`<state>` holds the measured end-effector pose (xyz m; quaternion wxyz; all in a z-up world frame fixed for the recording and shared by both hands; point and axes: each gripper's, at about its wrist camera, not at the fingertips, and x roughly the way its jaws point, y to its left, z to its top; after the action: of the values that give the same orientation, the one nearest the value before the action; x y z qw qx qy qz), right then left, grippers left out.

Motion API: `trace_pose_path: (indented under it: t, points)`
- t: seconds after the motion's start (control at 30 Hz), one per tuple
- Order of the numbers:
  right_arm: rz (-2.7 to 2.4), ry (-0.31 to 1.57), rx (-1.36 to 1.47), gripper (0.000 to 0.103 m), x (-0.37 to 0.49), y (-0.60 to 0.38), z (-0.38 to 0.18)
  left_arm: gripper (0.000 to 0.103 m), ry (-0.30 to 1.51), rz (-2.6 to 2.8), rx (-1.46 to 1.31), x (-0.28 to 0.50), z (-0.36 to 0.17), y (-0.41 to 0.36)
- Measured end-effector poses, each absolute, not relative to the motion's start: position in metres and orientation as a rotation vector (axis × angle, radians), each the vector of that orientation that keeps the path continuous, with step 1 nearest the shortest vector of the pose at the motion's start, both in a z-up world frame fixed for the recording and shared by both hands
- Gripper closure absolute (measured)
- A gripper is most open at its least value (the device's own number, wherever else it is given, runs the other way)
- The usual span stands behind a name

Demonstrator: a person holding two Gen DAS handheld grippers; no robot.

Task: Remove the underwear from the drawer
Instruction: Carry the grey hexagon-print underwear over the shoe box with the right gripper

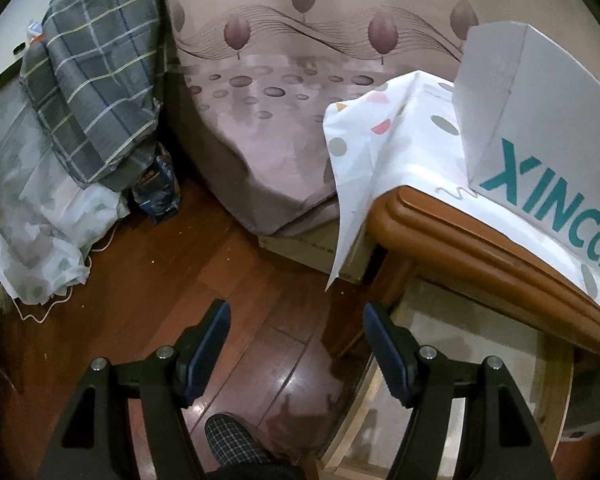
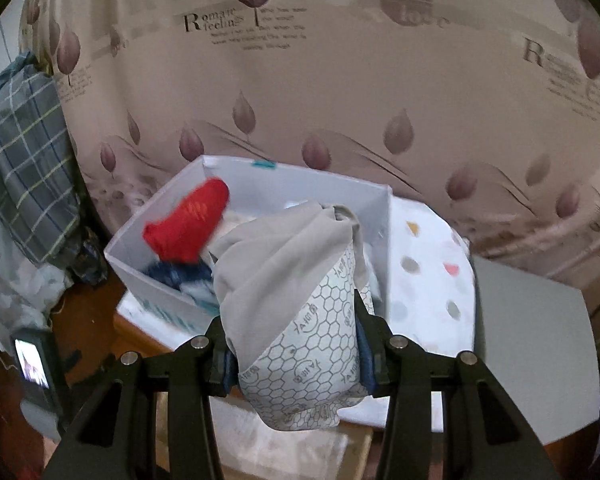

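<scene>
1. The underwear (image 2: 296, 304), a bunched grey garment with a white honeycomb-printed part, is sitting pinched between the two pads of the right gripper (image 2: 296, 354), hanging in the air in front of the camera and touching nothing below it that the right wrist view shows.
2. The right gripper is squeezing the cloth at its lower half, its jaws standing narrow around the bundle while the grey folds are spilling up and over the fingers.
3. Behind the garment, the white storage box (image 2: 256, 178) is sitting on the spotted cloth (image 2: 428, 276) that covers the wooden bedside cabinet (image 1: 460, 240); a red sock (image 2: 188, 222) and a dark blue item (image 2: 180, 274) are lying inside it.
4. The open drawer (image 1: 452, 352) is showing in the left wrist view below the cabinet's top; the part in view looks bare, though its far end is hidden.
5. The left gripper (image 1: 296, 350) is hovering over the wooden floor (image 1: 172, 276) beside the drawer, its jaws standing wide with nothing between them.
6. Judging progress: the garment is looking lifted clear, so the taking-out seems largely done; what is remaining is setting it down somewhere, perhaps the bed (image 1: 284, 120), and possibly shutting the drawer.
</scene>
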<state>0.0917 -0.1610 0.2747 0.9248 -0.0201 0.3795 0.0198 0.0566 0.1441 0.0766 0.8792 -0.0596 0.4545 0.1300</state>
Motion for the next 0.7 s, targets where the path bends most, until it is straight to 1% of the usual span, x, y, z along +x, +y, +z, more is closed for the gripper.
trace_pose_path:
  t: [0.23,0.7]
  points:
    - [0.057,0.793,-0.063,0.06,0.145,-0.13,0.274,0.032,0.95,0.288,-0.123,0.055,0.076,0.149]
    - [0.029,0.886,-0.175,0.059,0.209,-0.093,0.231,0.032,0.972,0.286,-0.136,0.055,0.076,0.153]
